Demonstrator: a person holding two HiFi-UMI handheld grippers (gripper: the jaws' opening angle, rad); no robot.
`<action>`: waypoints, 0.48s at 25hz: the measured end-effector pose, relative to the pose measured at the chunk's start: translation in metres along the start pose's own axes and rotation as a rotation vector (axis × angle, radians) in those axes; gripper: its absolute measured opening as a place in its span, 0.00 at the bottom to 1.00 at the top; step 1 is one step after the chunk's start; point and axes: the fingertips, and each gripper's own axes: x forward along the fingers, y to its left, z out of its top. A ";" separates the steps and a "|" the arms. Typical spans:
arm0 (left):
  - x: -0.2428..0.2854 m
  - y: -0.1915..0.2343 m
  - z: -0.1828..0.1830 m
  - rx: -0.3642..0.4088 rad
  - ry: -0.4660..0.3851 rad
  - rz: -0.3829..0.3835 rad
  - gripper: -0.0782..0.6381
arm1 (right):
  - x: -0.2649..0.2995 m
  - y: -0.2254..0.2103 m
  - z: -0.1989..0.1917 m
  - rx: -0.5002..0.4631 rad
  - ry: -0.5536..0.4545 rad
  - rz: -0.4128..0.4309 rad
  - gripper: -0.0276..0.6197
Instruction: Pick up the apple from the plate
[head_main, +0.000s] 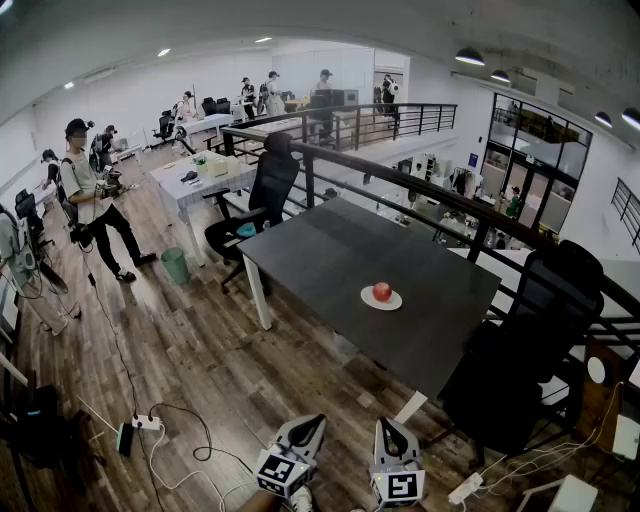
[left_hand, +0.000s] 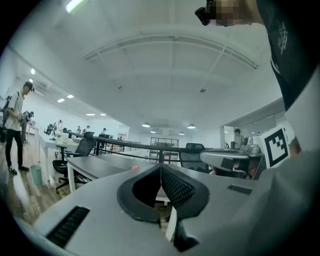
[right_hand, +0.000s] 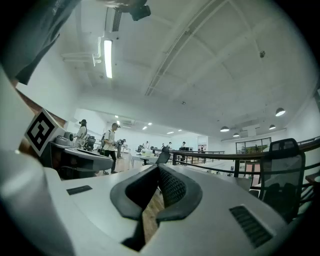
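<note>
A red apple (head_main: 382, 291) sits on a small white plate (head_main: 394, 302) near the middle of a dark table (head_main: 330, 250), a good way ahead of both grippers. In the left gripper view the apple (left_hand: 134, 168) is only a tiny red speck on the far tabletop. My left gripper (head_main: 318, 423) and right gripper (head_main: 386, 424) are side by side at the bottom of the head view, over the wooden floor short of the table. Each points level, with its jaws shut tip to tip and nothing between them (left_hand: 161, 168) (right_hand: 159, 168).
A black office chair (head_main: 268, 188) stands at the table's far left end and another (head_main: 535, 330) at its right side. A dark railing (head_main: 400, 175) runs behind the table. Cables and a power strip (head_main: 146, 423) lie on the floor at left, near a green bin (head_main: 175, 265) and a standing person (head_main: 90, 195).
</note>
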 end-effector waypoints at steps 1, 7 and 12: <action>0.003 -0.004 0.001 0.004 -0.002 -0.005 0.14 | -0.001 -0.004 0.001 -0.002 -0.006 -0.002 0.08; 0.010 -0.019 0.005 0.022 -0.003 -0.028 0.14 | -0.007 -0.013 0.003 0.038 -0.020 -0.012 0.08; 0.012 -0.017 0.006 0.034 0.002 -0.035 0.14 | -0.003 -0.010 0.004 0.008 -0.024 -0.005 0.08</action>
